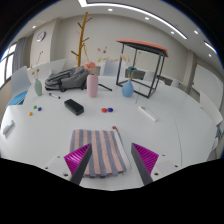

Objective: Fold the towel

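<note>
A striped towel (98, 150), with pinkish and grey-blue stripes, lies flat on the white table (170, 135) just ahead of my fingers and partly between them, nearer the left finger. My gripper (112, 160) is open, with its magenta pads (79, 157) spread wide on either side. The left pad overlaps the towel's near left corner in the view. Nothing is held between the fingers.
Beyond the towel lie a black box (74, 107), a pink cup (92, 86), a blue ball (126, 89), a grey heap of cloth (66, 76), small blue and red bits (105, 107) and a white bar (146, 113). A black-framed stand (140, 62) and wooden coat rack (84, 35) stand behind.
</note>
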`<state>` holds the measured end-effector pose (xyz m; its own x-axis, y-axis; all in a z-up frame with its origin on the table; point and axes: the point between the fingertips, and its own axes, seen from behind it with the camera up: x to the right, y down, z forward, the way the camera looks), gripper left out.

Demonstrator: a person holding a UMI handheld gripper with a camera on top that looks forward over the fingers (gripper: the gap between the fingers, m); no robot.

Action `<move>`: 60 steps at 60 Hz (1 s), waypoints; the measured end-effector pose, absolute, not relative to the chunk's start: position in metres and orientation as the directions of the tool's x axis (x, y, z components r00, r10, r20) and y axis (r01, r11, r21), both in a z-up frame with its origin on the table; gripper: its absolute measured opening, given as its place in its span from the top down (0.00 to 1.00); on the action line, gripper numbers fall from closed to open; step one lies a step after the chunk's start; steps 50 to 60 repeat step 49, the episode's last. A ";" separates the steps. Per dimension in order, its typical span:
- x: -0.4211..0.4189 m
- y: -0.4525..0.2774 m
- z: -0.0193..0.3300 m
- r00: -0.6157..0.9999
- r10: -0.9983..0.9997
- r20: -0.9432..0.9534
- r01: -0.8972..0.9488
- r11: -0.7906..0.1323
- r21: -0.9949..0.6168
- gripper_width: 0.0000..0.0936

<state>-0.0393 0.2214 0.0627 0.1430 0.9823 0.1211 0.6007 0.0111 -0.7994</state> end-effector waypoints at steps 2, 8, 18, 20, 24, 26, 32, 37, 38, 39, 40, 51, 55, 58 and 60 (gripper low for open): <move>-0.027 0.219 0.081 0.144 0.983 0.110 0.597 0.002 -0.802 0.09; 0.025 0.210 0.145 0.144 0.985 0.099 0.597 -0.006 -0.802 0.09; 0.113 0.202 0.234 0.152 0.982 0.109 0.601 -0.004 -0.799 0.09; 0.127 0.203 0.248 0.162 0.980 0.114 0.598 -0.006 -0.802 0.09; 0.150 0.205 0.271 0.185 0.975 0.123 0.587 -0.009 -0.810 0.09; 0.157 0.206 0.281 0.192 0.972 0.133 0.578 -0.002 -0.816 0.09; 0.170 0.207 0.298 0.197 0.967 0.162 0.550 0.028 -0.835 0.09; 0.171 0.201 0.297 0.200 0.973 0.119 0.540 -0.008 -0.841 0.09; 0.171 0.200 0.296 0.202 0.973 0.113 0.539 -0.014 -0.842 0.09; 0.174 0.199 0.298 0.204 0.973 0.110 0.539 -0.018 -0.842 0.09; 0.173 0.199 0.297 0.205 0.973 0.103 0.541 -0.024 -0.841 0.09; 0.163 0.193 0.289 0.216 0.976 0.032 0.541 -0.092 -0.836 0.09; 0.163 0.193 0.289 0.216 0.976 0.032 0.541 -0.092 -0.836 0.09; 0.163 0.193 0.289 0.216 0.976 0.032 0.541 -0.092 -0.836 0.09; 0.163 0.193 0.289 0.216 0.976 0.032 0.541 -0.092 -0.836 0.09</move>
